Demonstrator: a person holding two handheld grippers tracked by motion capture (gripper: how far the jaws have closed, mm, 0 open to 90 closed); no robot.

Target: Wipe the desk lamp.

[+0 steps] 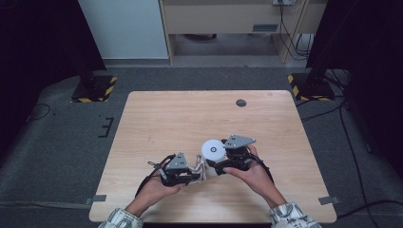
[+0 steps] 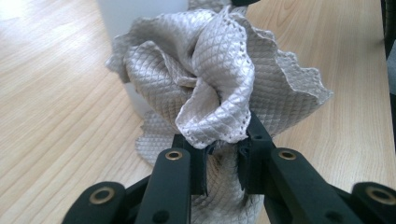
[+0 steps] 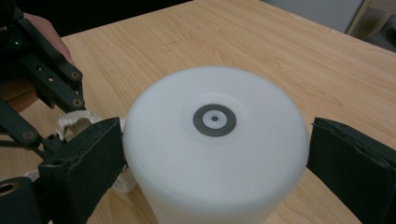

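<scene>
One hand-held gripper [image 2: 223, 165] pinches cloth [image 2: 219, 88], apparently hiding the cylinder [image 2: 122, 18].

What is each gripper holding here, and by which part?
Left gripper pinches the grey quilted cloth at a bunched fold. Right gripper clasps the white cylinder by its sides, near the top.

A light wooden surface [image 1: 190, 114] bears a dark round grommet [image 1: 241, 102] near its far edge. Yellow-black striped stand bases [image 1: 94, 89] sit on grey carpet [image 1: 57, 142] beyond.
</scene>
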